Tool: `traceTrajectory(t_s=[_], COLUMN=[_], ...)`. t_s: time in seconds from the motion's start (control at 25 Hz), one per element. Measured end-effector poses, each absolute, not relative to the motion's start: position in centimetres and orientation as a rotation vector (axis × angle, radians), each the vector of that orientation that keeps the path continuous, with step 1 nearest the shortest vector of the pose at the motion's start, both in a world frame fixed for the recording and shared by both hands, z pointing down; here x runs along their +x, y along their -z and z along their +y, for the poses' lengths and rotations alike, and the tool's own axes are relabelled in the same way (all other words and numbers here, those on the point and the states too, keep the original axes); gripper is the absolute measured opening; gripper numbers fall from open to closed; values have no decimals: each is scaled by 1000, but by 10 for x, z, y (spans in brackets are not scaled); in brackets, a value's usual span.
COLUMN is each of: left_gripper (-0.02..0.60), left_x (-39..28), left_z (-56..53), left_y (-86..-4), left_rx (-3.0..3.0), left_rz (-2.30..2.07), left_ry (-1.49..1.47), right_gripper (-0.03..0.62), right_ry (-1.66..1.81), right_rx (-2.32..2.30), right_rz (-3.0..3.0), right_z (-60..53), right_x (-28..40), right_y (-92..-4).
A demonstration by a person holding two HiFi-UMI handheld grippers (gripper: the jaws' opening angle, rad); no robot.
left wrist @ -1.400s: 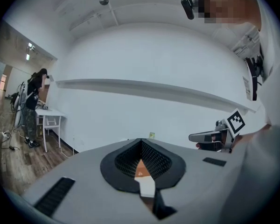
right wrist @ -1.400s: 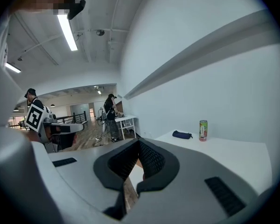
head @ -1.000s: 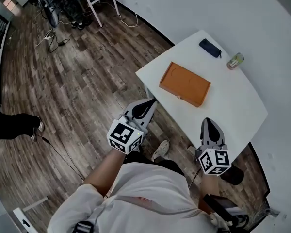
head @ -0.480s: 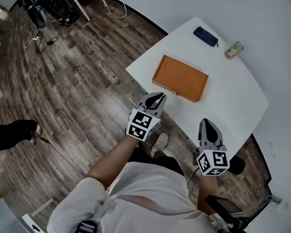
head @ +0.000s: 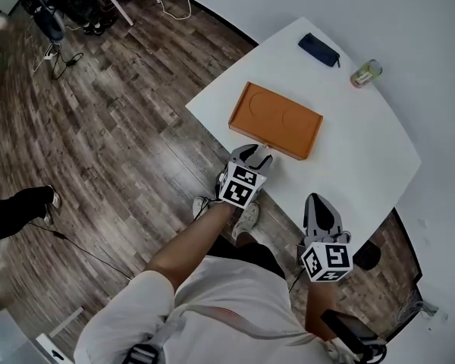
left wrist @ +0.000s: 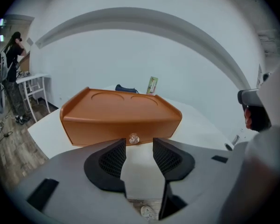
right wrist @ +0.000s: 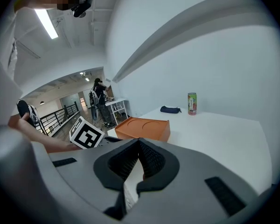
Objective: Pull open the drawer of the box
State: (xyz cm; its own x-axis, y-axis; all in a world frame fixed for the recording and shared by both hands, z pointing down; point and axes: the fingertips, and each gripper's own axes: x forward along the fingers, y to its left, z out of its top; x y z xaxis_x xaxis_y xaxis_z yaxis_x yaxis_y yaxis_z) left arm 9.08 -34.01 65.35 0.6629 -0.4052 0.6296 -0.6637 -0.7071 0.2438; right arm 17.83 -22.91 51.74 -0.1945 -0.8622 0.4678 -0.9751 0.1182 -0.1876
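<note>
Left gripper [head: 256,155] lowered to white table [head: 356,154], opening empty; wood floor [head: 121,127].

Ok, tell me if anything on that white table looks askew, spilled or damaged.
Nothing stands out. The orange box lies flat on the white table with its drawer apparently shut, the can stands upright, and the dark case lies flat. No spill or damage shows.

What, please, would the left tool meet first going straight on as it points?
Probably the clear knob on the orange box ahead; the jaws of the left tool have just been opening, nothing between them.
</note>
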Motion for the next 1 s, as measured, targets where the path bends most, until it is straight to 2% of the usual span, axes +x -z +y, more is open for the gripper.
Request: traceTrajectory(t_s=[0.56,0.64,0.72,1.0], left_gripper=[170,155,112,77], left_x=[101,101,100,99], left_z=[-355,-356,-358,-360], left_y=[-672,-674,-675,-677], left_rx=[2306,2308,2312,2305], left_rz=[-875,-886,-903,-911], left_ry=[-758,-762,-765,-784], right_gripper=[3,3,3,3], right_ry=[-733,-735,-736,-737], right_rx=[1814,1815,1813,1814], right_rz=[-2134,-2132,-2132,-2128], right_z=[-225,-224,-223,-223], right_x=[183,184,183,184], right_y=[-535,-536,-537,-538])
